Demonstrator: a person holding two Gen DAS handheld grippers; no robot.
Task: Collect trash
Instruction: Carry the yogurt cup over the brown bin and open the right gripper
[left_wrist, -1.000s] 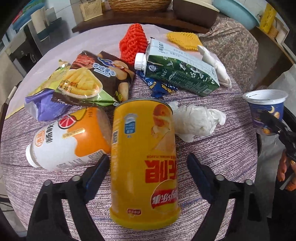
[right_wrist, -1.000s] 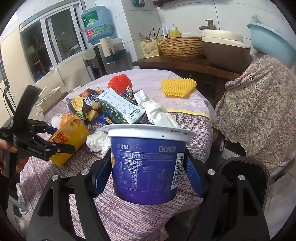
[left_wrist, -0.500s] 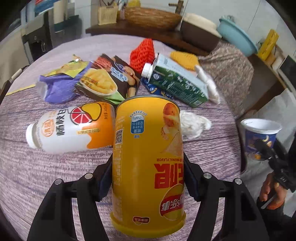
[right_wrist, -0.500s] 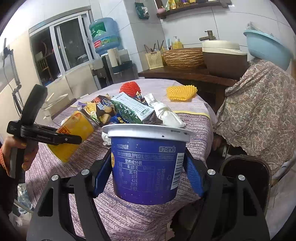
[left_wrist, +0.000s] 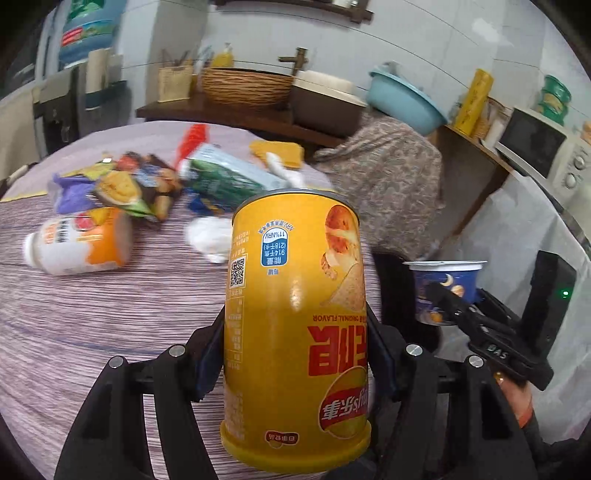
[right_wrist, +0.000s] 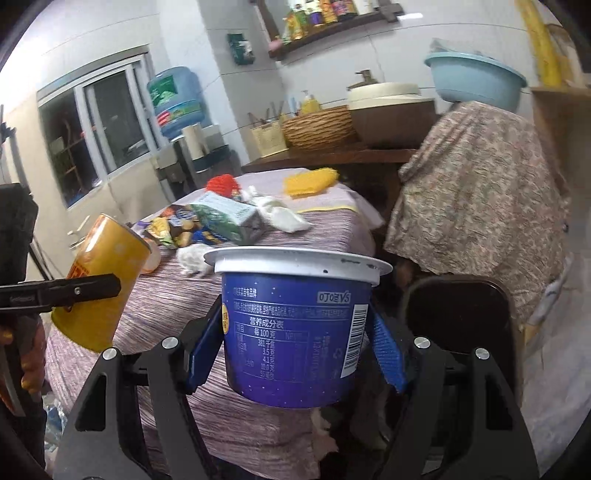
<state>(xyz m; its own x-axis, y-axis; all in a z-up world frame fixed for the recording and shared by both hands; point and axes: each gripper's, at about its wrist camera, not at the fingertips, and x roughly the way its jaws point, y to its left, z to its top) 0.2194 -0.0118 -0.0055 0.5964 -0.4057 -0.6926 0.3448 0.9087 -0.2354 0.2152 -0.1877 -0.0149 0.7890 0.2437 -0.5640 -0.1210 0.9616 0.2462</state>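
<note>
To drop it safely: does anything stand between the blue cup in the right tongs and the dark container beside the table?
Nothing visible does. The right tongs grip the blue cup in the air; the dark container stands just right of it, beyond. The yellow can is far left, out of the path.

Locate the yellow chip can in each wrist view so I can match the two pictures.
Left wrist view: the yellow chip can fills the lower centre, clamped in the left hand-held gripper.
Right wrist view: the yellow chip can is at the left edge, tilted, off the table.
Shared landmark: the green-and-white carton lying on the table.
</note>
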